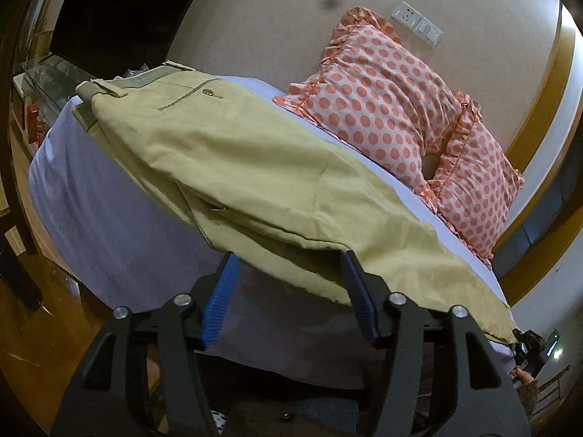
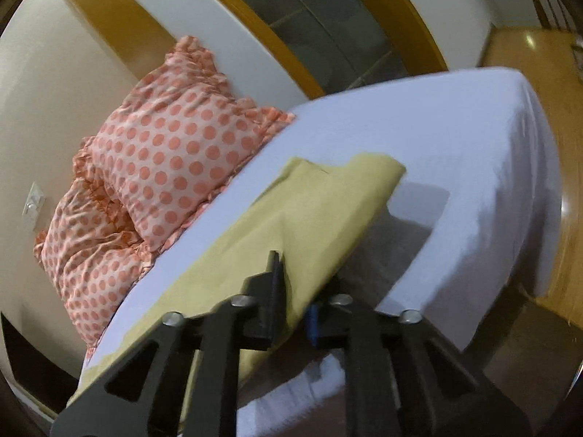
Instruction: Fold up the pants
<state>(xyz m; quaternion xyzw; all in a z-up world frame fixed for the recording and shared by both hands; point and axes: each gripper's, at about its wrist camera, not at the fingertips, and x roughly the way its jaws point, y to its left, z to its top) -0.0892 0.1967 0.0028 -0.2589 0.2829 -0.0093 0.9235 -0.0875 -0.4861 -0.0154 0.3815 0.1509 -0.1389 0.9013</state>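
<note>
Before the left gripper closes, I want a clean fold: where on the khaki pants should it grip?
Grip the near leg edge of the pants, where it overhangs the bed. Come from the bed's near side, the way the open left gripper already points: that edge hangs free between its fingers.

Bed: white sheet (image 2: 455,138) over the mattress, filling the middle.
Pillows: two, peach polka-dot, frilled (image 1: 382,98), at 1 o'clock against the wall.
Wall: beige (image 1: 255,18), with a switch plate (image 1: 417,23) at 1 o'clock.
Floor: glossy wood (image 2: 528,73) at 2 o'clock, reflecting ceiling lights.
</note>
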